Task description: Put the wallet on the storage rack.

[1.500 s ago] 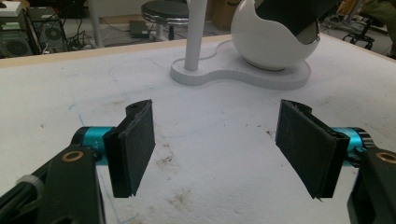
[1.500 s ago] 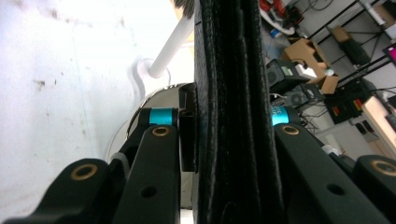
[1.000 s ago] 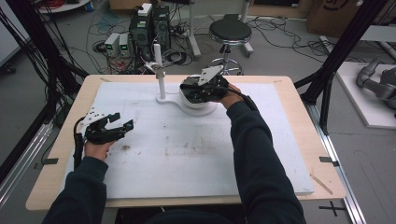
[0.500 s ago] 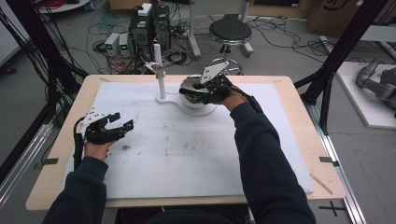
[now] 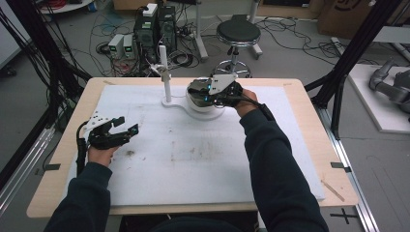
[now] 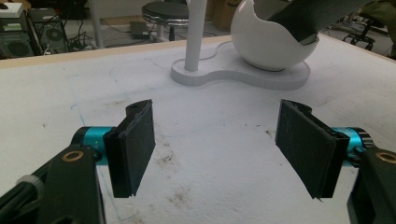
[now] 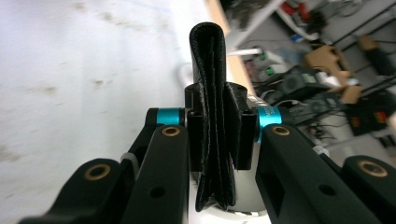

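White foam covers the table (image 5: 159,193), and the landmark is the white bowl (image 6: 266,44) on its stand at the far side. Right gripper (image 7: 219,140) sits directly over that bowl, jaws just been closing, now pinched on a folded black wallet (image 7: 210,70), long axis running out along the fingers. Left gripper (image 6: 224,149) waits well short of the bowl, gaping wide with nothing between its pads.
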The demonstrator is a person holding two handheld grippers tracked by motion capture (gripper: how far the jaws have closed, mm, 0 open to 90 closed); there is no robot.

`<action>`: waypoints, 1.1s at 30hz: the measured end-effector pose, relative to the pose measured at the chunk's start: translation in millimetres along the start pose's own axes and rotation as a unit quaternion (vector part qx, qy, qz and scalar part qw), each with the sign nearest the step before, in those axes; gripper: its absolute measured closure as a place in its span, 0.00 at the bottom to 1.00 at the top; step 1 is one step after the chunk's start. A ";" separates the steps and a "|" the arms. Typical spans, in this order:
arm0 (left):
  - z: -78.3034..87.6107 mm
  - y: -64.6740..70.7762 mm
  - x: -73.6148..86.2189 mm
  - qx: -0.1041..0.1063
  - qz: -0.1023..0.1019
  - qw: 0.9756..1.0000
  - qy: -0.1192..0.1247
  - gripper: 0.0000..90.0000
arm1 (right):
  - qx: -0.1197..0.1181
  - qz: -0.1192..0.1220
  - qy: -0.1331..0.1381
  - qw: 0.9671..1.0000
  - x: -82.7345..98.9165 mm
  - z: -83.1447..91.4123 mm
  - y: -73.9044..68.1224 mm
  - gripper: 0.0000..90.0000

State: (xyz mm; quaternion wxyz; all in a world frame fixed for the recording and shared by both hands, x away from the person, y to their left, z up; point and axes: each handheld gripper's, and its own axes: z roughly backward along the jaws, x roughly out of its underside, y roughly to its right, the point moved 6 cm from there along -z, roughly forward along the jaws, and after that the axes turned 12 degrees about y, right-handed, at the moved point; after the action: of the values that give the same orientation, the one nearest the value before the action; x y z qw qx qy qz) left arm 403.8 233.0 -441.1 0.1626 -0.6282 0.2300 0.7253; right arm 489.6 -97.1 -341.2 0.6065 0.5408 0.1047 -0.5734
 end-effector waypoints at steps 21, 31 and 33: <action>0.7 0.1 -0.1 0.001 0.001 1.000 -0.001 0.32 | -0.058 -0.047 0.024 0.997 13.0 -9.3 -6.3 0.87; 0.7 1.1 -0.4 0.002 0.001 1.000 0.001 0.32 | -0.050 -0.091 0.048 0.993 22.5 -6.3 -16.4 0.85; 0.8 0.8 -0.5 0.001 0.002 1.000 0.002 0.32 | -0.052 -0.098 0.043 0.993 22.2 -7.3 -17.1 0.82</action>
State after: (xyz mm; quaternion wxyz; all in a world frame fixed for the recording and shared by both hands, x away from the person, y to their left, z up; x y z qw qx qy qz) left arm 402.8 232.7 -440.5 0.1618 -0.6287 0.2325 0.7242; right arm 486.4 -100.2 -369.8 0.5698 0.5200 0.2124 -0.5998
